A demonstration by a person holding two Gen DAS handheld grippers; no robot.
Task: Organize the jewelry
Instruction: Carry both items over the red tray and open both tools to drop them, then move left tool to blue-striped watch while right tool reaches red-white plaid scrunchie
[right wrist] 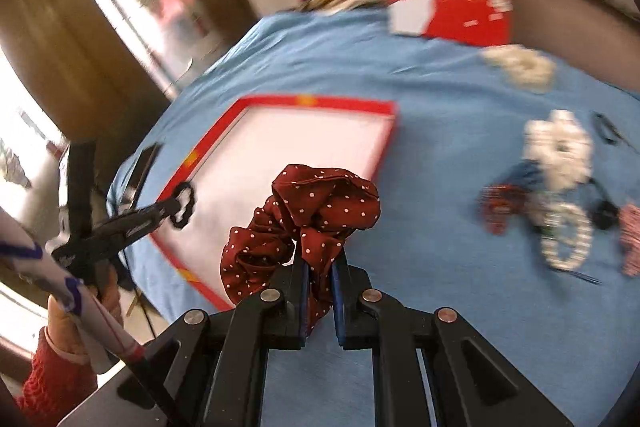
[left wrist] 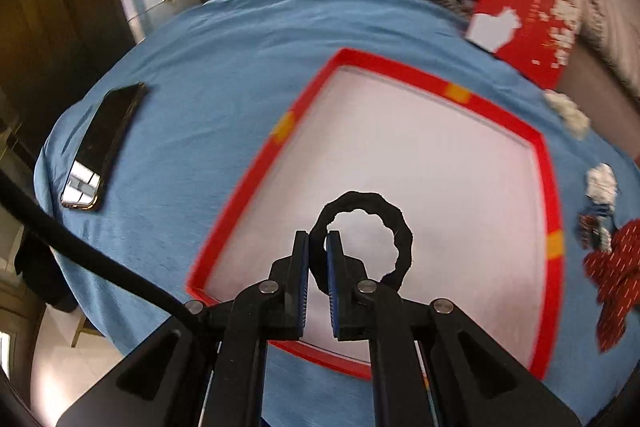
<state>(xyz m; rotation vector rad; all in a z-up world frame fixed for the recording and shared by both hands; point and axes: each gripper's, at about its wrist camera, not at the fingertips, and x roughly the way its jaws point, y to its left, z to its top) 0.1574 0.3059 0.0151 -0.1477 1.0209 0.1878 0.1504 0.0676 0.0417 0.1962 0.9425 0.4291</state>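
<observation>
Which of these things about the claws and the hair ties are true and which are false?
1. The left claw holds a black wavy hair tie. True.
2. The right claw is empty. False: it grips a dark red polka-dot fabric scrunchie.
3. The red-rimmed white tray sits on a blue cloth. True.
4. A black smartphone lies inside the tray. False: it lies on the cloth beside it.

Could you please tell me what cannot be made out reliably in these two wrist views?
- Right wrist view: the pile of hair accessories on the blue cloth is motion-blurred; single pieces cannot be separated.
- Left wrist view: the black hair tie is partly hidden by the left gripper.
- Left wrist view: the red box has its near edge hidden behind the gripper.
</observation>
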